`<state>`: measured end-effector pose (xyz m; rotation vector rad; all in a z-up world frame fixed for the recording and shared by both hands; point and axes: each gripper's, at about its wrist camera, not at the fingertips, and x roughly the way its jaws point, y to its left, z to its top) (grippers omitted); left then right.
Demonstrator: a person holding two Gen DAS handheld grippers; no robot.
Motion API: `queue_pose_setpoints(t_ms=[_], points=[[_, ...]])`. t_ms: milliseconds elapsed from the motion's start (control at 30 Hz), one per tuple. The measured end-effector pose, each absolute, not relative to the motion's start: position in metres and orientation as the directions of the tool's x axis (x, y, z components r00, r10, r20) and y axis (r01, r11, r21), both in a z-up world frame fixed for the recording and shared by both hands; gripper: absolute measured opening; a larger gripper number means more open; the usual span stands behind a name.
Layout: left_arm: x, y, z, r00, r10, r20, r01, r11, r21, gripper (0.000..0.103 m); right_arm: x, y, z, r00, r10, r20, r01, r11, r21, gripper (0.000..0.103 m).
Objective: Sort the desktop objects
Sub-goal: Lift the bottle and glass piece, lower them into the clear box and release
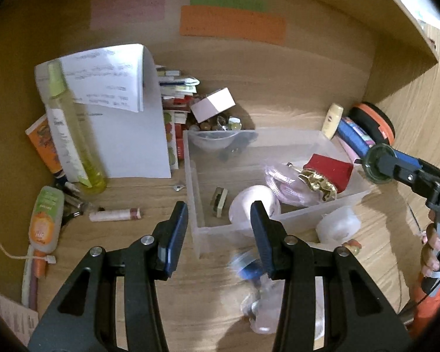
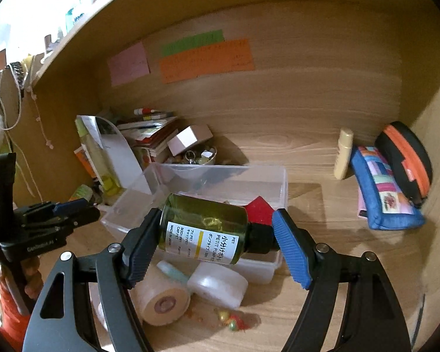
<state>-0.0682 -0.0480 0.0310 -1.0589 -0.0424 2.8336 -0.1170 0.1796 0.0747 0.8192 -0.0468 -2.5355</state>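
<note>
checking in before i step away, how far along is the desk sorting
Partly done. The clear bin already holds a red box and a few small items. The right gripper holds a green bottle above it. The left gripper is open; the lip balm and tubes wait outside.

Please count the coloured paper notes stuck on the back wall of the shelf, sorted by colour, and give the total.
Pink note: 1
Green note: 1
Orange note: 1
Total: 3
</note>
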Motion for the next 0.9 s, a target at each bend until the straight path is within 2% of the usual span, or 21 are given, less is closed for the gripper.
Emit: queue_pose_setpoints(t_ms=[200, 367, 733, 900], points=[[-0.075, -0.053, 0.021, -0.723, 0.130, -0.679, -0.100, -0.992, -0.083, 0.044, -0.141, 0.173, 0.058, -0.673, -0.442, -0.593, 0.413, -0.890, 0.195, 0.074], [-0.055, -0.068, 0.015, -0.722, 0.090, -0.686, -0.084, -0.996, -0.042, 0.044, -0.152, 0.169, 0.053, -0.658, -0.436, -0.614, 0.413, -0.891, 0.189, 0.074], [-0.020, -0.074, -0.044, -0.580, 0.082, -0.811, -0.122, -0.992, -0.013, 0.044, -0.170, 0.149, 0.033, -0.613, -0.411, -0.675, 0.412, -0.895, 0.171, 0.074], [-0.022, -0.068, -0.056, -0.558, 0.098, -0.824, -0.139, -0.990, -0.024, 0.045, -0.172, 0.141, 0.026, -0.602, -0.397, -0.693, 0.418, -0.896, 0.150, 0.074]])
